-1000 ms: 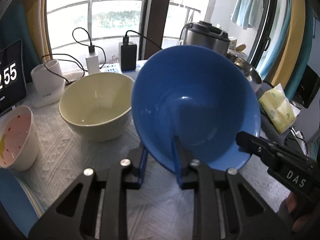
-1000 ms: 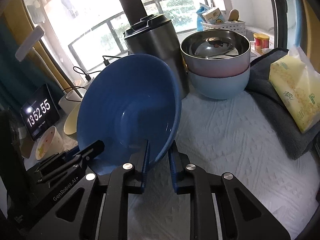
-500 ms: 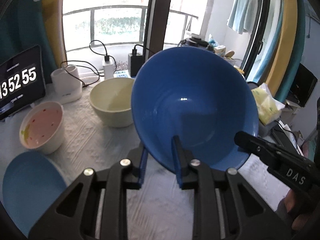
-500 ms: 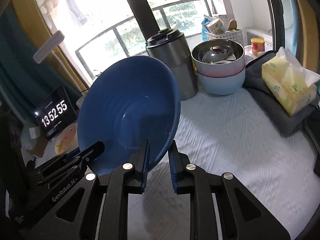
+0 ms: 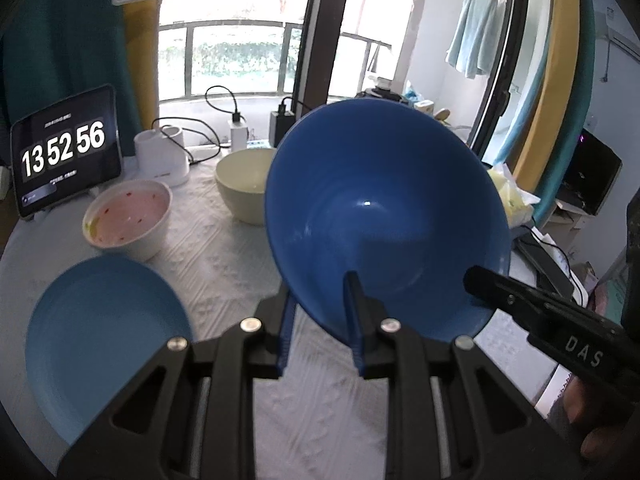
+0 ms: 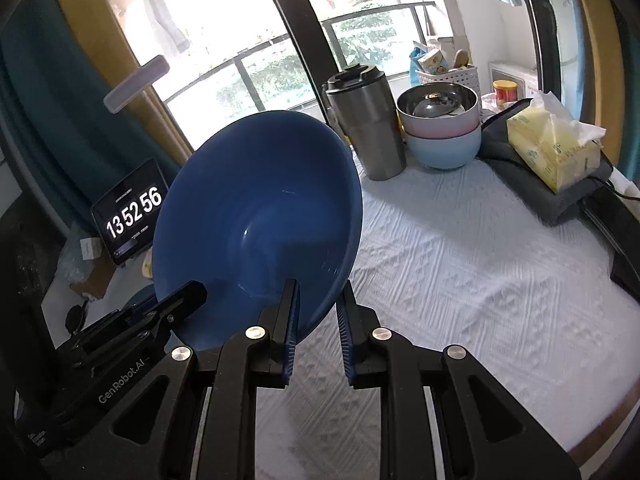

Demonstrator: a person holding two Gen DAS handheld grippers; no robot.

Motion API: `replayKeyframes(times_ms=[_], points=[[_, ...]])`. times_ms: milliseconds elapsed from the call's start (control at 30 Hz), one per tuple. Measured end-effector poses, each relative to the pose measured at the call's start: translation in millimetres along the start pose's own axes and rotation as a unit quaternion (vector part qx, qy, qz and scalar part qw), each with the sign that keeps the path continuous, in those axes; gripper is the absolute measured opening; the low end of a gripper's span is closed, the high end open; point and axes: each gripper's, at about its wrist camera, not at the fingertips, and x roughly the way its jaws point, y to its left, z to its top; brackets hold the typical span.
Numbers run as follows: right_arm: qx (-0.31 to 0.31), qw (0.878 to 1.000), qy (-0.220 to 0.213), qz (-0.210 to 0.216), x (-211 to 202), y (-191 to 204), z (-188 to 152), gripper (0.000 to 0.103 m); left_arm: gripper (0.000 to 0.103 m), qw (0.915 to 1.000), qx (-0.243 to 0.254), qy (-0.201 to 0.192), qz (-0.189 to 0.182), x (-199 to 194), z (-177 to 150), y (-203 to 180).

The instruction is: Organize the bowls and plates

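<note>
On my left lie the light-blue plate, pink bowl and cream bowl; my left gripper and right gripper both clamp the dark-blue bowl by its rim; it has risen well above the table, ready, I judge, for stacking.
</note>
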Motion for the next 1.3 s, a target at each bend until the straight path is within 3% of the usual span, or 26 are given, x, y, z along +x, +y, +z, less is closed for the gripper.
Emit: replayKeyframes(times_ms=[633,967,1100,1300], points=[[0.030,0.994,0.106,0.020,31,11,-33,0.020,0.024,0.9974,-0.027,0.067,0.001,-1,-36,33],[0.029,0.992,0.126,0.010,26,18,-34,0.021,0.025,0.9960,-0.028,0.083,-0.014,-7,-39,40],[0.031,0.991,0.131,0.005,26,18,-33,0.031,0.026,0.9954,-0.025,0.090,-0.018,-8,-38,41],[0.036,0.992,0.118,0.000,22,15,-26,0.036,0.026,0.9958,-0.026,0.087,-0.016,-11,-36,47]])
